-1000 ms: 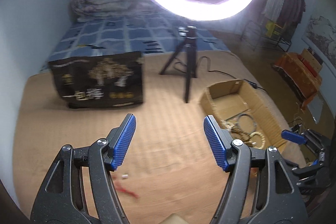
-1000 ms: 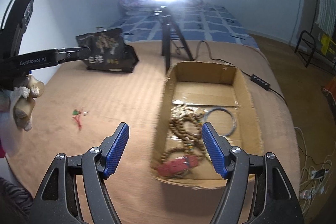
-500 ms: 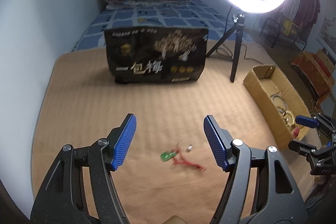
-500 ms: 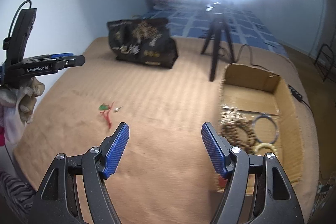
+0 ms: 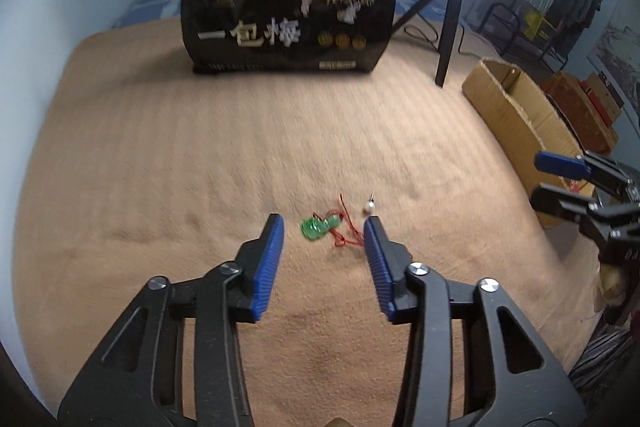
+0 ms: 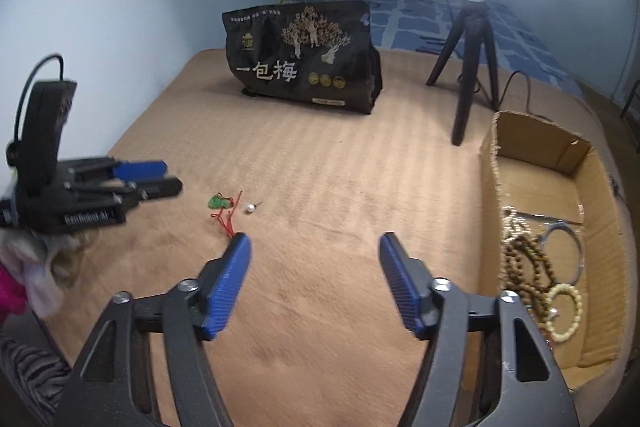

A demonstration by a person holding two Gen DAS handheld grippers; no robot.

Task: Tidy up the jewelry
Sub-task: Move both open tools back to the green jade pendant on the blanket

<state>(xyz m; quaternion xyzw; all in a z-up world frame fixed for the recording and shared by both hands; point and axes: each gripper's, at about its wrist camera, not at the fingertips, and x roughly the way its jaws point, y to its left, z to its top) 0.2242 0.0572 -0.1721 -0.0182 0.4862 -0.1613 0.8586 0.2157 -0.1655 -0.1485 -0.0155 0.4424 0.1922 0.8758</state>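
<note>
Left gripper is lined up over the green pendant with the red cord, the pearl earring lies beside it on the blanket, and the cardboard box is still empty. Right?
Not quite: the cardboard box is not empty. The right wrist view shows bead bracelets and a metal bangle inside. The rest holds: left gripper open over the green pendant, pearl earring beside it on the blanket.

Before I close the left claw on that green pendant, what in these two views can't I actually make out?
- Green pendant, left wrist view: motion blur hides its shape and where the red cord attaches.
- Pearl piece, both views: too small to identify.
- Cardboard box, left wrist view: its wall hides the contents.
- Bead strands, right wrist view: tangled, count unclear.
- Left claw: contact with the blanket cannot be judged.
</note>
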